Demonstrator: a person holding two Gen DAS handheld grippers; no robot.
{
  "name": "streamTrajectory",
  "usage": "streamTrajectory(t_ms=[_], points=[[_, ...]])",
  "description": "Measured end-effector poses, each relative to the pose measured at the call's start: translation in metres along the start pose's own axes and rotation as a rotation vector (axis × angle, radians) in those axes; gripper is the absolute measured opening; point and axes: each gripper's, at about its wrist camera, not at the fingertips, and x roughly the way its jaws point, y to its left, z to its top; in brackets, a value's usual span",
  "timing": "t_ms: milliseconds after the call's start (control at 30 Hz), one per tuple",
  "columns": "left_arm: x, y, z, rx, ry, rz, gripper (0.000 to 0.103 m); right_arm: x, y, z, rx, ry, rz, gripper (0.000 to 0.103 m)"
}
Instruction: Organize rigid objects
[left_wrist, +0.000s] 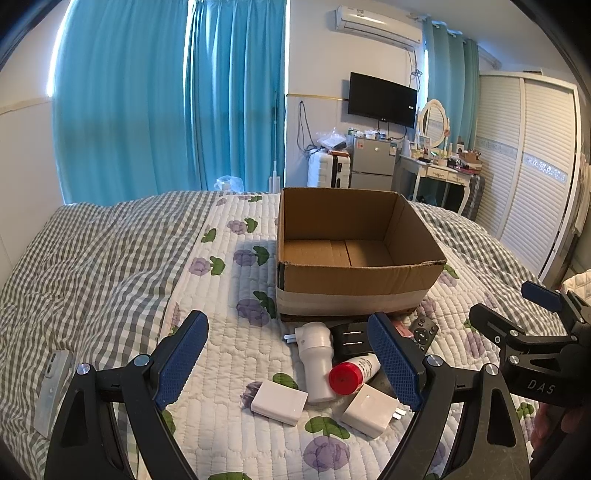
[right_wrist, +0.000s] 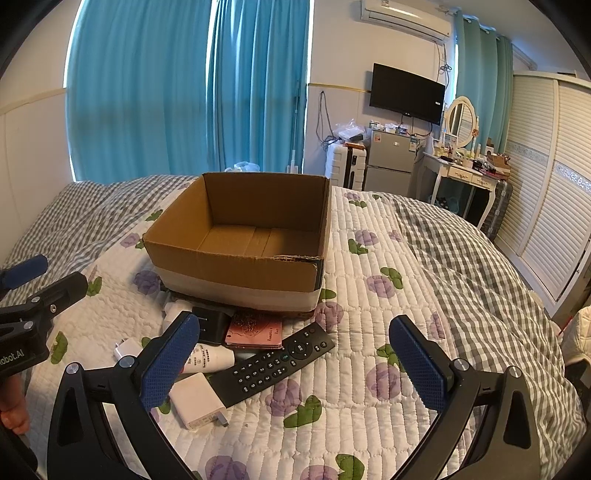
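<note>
An open, empty cardboard box (left_wrist: 354, 284) (right_wrist: 236, 273) stands on the bed. In front of it lies a pile: a white plug device (left_wrist: 316, 360), a white tube with a red cap (left_wrist: 349, 373), two white chargers (left_wrist: 279, 402) (left_wrist: 367, 410), a black adapter (left_wrist: 349, 338) (right_wrist: 210, 325), a pink case (right_wrist: 255, 330) and a black remote (right_wrist: 273, 363) (left_wrist: 424, 334). My left gripper (left_wrist: 290, 365) is open above the pile. My right gripper (right_wrist: 295, 365) is open over the remote. Both are empty.
The bed has a white floral quilt (right_wrist: 369, 295) and a grey checked blanket (left_wrist: 92, 266). A silver phone (left_wrist: 51, 387) lies on the blanket at the left. Beyond the bed are blue curtains, a small fridge (left_wrist: 373, 162), a dressing table and a wardrobe (left_wrist: 532, 166).
</note>
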Motion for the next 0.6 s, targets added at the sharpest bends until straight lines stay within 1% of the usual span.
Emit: streamTrajectory(t_ms=[600], points=[[0.0002, -0.0004, -0.0006, 0.001, -0.003, -0.001, 0.09, 0.0012, 0.0019, -0.0012, -0.005, 0.008, 0.003, 0.103]])
